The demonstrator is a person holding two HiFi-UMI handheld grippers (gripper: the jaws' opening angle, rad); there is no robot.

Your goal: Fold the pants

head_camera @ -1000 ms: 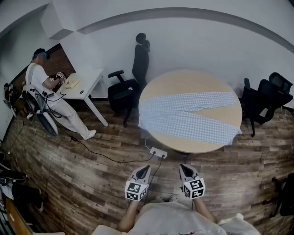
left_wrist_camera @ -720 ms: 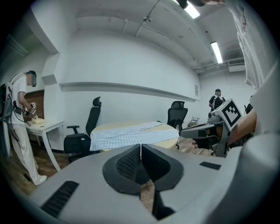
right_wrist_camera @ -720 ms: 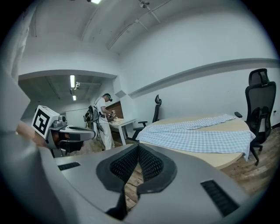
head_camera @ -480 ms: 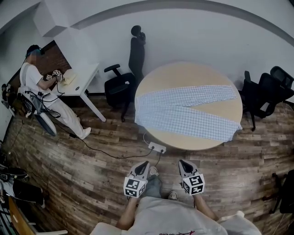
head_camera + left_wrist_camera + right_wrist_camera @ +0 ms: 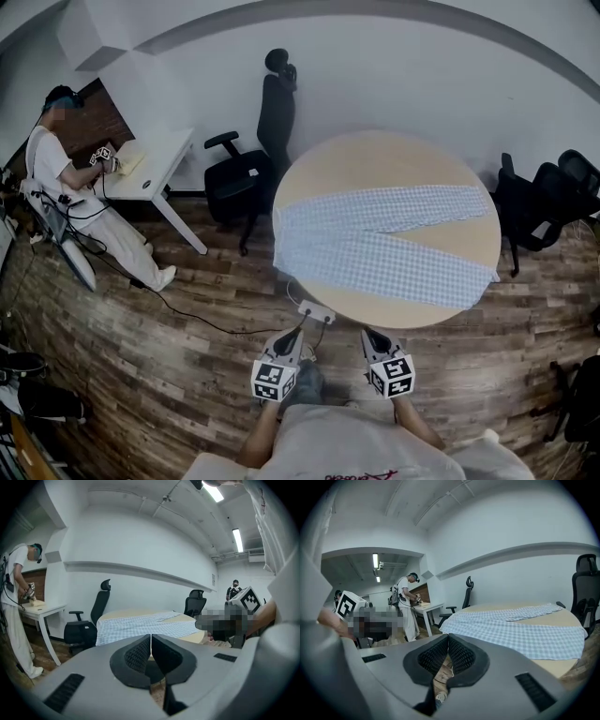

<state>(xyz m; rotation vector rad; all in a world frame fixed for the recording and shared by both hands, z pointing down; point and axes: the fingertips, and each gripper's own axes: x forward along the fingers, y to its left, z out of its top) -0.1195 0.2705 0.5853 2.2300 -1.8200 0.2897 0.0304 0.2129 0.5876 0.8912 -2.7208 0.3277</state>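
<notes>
left tool (image 5: 298, 336): fully closed, pads pressed together, nothing in its grip; tipped slightly downward over the wooden floor (image 5: 187, 347), short of the worktop.
right tool (image 5: 367, 334): closed the same way, pads meeting along a thin seam, empty; level with the left tool and near it.
pants (image 5: 375, 246): ahead of both tools, well apart from them; spread flat on the worktop, blue-and-white check, waist end ahead-left of the left tool and drooping a little over the rim, two legs splayed in a V toward the right tool's far right.
worktop (image 5: 394, 155): round, pale wood, straight ahead of the tools; bare beyond the pants.
power strip (image 5: 316, 311): white, on the floor just ahead of the tool tips, between them and the worktop.
office chair (image 5: 239, 183): black, ahead-left of the left tool, beside the worktop's left rim.
person (image 5: 56, 178): far to the left tool's left, at a white desk (image 5: 159, 161).
</notes>
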